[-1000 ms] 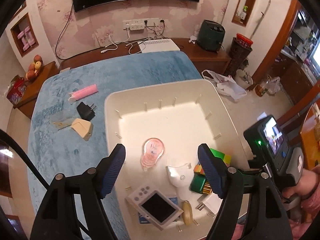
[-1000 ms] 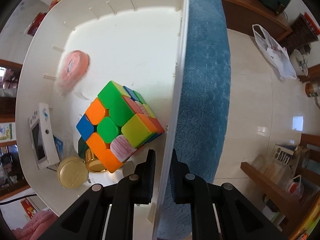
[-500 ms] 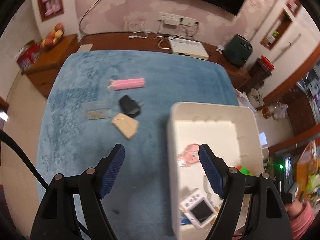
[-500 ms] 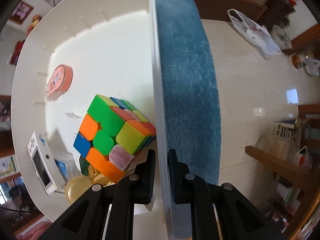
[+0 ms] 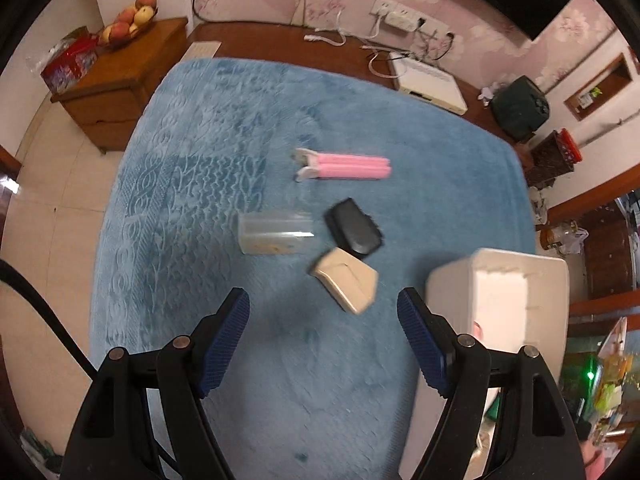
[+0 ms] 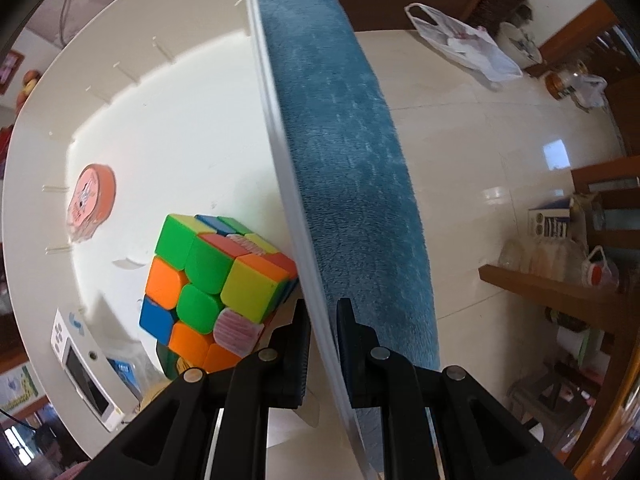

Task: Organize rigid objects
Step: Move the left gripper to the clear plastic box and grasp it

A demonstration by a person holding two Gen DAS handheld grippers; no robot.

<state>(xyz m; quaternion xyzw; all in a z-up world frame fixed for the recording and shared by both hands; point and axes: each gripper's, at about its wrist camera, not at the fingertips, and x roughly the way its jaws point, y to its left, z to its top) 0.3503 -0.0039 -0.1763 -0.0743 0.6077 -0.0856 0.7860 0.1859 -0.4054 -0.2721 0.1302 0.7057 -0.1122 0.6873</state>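
Four loose items, beige charger (image 5: pixel 346 285) nearest, just left of the white bin (image 5: pixel 500 300) on the blue worktop (image 5: pixel 200 200), left gripper (image 5: pixel 323 338) fingers spread empty above, right gripper (image 6: pixel 322 330) fingers clamped on bin wall (image 6: pixel 276 152)

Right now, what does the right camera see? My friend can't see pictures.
The right gripper is pinching the wall of a white bin. Inside the bin are a colorful puzzle cube, a pink round thing and a small white gadget with a screen. A blue blanket lies outside the wall.

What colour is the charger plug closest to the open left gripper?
Beige plug; clearest in the left wrist view.
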